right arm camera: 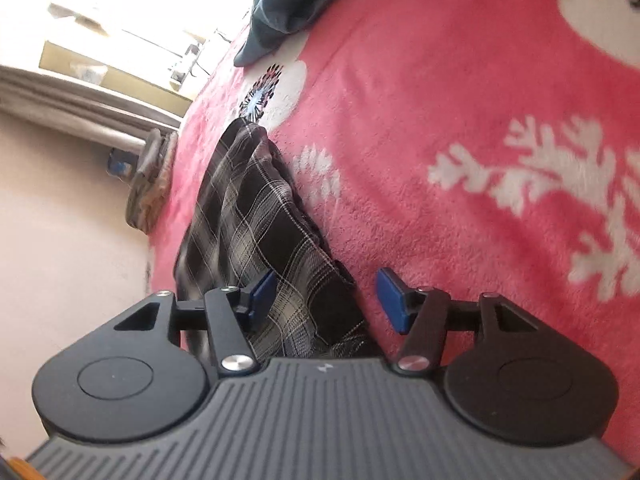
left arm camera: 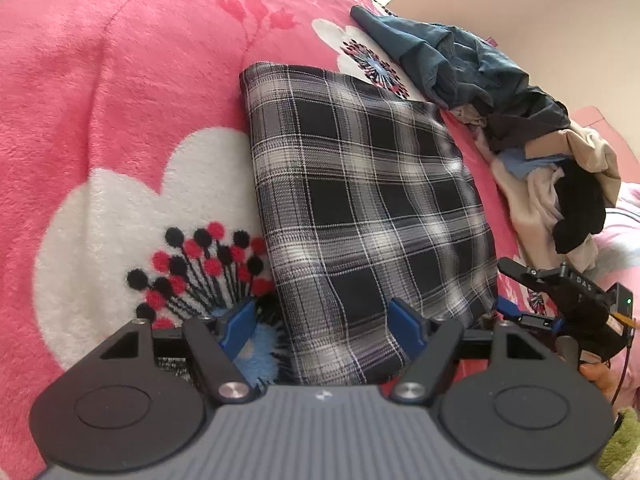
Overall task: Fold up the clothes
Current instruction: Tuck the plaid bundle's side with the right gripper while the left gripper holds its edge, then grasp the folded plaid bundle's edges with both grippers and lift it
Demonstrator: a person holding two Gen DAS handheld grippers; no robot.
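A: Take the left wrist view first. What's there?

B: The plaid shirt (left arm camera: 360,200) lies on the bed as a flat, neat rectangle on the pink flowered blanket (left arm camera: 120,100). The left hand-held gripper (left arm camera: 326,320) has its blue pads spread wide over the near edge of the shirt, pinching nothing. To the right, the right hand-held gripper (left arm camera: 516,314) sits low at the shirt's near right corner.

A: And further off?

B: A heap of unfolded clothes (left arm camera: 520,140), dark blue, beige and black pieces, sits near the far right edge of the blanket, just beside the shirt's far corner.

A: Now the right wrist view.

B: It looks along the shirt's edge (right arm camera: 260,220), where stacked layers show. The right hand-held gripper (right arm camera: 328,300) is spread too: the edge passes between its fingers, with the left pad (right arm camera: 262,294) against the fabric and the other pad apart over the blanket (right arm camera: 480,120). A dark blue garment (right arm camera: 280,0) shows at the top.

A: So how far along?

B: I'd judge this shirt nearly or fully folded. The heap suggests most of the work remains.
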